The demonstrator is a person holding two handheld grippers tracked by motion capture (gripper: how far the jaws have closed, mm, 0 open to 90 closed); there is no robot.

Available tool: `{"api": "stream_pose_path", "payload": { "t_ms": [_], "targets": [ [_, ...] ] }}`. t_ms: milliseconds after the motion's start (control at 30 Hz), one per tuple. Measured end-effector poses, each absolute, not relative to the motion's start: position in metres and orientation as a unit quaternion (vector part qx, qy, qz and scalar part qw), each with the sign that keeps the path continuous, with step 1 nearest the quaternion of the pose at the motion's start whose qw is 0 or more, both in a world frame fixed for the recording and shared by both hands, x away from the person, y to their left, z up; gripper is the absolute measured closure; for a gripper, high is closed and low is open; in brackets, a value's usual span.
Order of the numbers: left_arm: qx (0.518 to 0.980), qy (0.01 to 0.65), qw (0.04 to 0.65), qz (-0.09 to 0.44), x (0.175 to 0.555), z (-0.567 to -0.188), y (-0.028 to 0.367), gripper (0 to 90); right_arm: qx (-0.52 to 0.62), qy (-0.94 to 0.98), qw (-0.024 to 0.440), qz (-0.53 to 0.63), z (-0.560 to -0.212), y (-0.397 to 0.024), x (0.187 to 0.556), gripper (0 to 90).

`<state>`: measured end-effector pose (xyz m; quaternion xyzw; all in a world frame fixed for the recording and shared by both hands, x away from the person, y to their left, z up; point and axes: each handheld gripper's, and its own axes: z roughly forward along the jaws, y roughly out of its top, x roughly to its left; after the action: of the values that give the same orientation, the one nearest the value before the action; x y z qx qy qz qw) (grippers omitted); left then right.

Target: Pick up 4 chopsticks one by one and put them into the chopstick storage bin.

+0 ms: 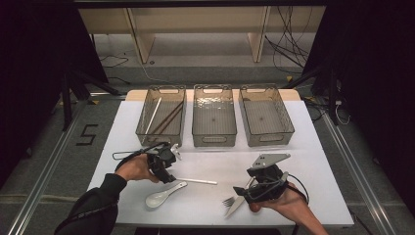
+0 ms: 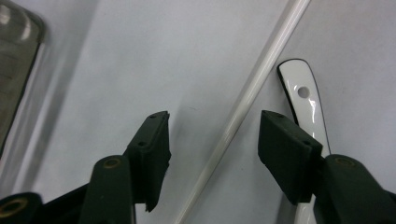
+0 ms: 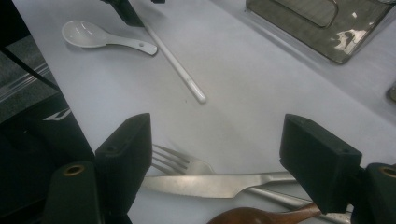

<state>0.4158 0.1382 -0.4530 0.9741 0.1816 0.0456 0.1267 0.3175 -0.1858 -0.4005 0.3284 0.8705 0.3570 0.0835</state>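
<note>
Left gripper (image 2: 212,135): lowered over the white chopstick (image 2: 243,100), jaws apart on either side of it, pads not yet pressing.
Chopstick position: flat on the white table (image 1: 274,161), just beside the white spoon (image 2: 303,100) handle.
Right gripper (image 3: 215,154): held wide open above the knife (image 3: 210,184) and fork (image 3: 175,161), nothing gripped.
Closing advice: pads are best centred on the chopstick alone, so that the spoon handle is not caught by the right-hand pad.
Likely destination: left basket (image 1: 161,115), where chopsticks already lie.
</note>
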Motion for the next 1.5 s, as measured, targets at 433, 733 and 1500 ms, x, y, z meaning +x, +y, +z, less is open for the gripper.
{"api": "stream_pose_path", "payload": {
  "t_ms": [433,733,1500],
  "targets": [
    [0.979,0.172,0.106,0.024,0.4153,-0.4610,0.1309,60.9,0.330,0.871,0.083,0.356,-0.4008,-0.1854,0.3176,26.4],
    [0.981,0.165,0.101,0.017,0.4160,-0.4602,0.1301,72.8,0.329,0.871,0.082,0.354,-0.4010,-0.1851,0.3175,26.4],
    [0.986,0.134,0.099,0.007,0.4150,-0.4599,0.1299,84.5,0.330,0.872,0.083,0.353,-0.4013,-0.1849,0.3178,26.5]
  ]
}}
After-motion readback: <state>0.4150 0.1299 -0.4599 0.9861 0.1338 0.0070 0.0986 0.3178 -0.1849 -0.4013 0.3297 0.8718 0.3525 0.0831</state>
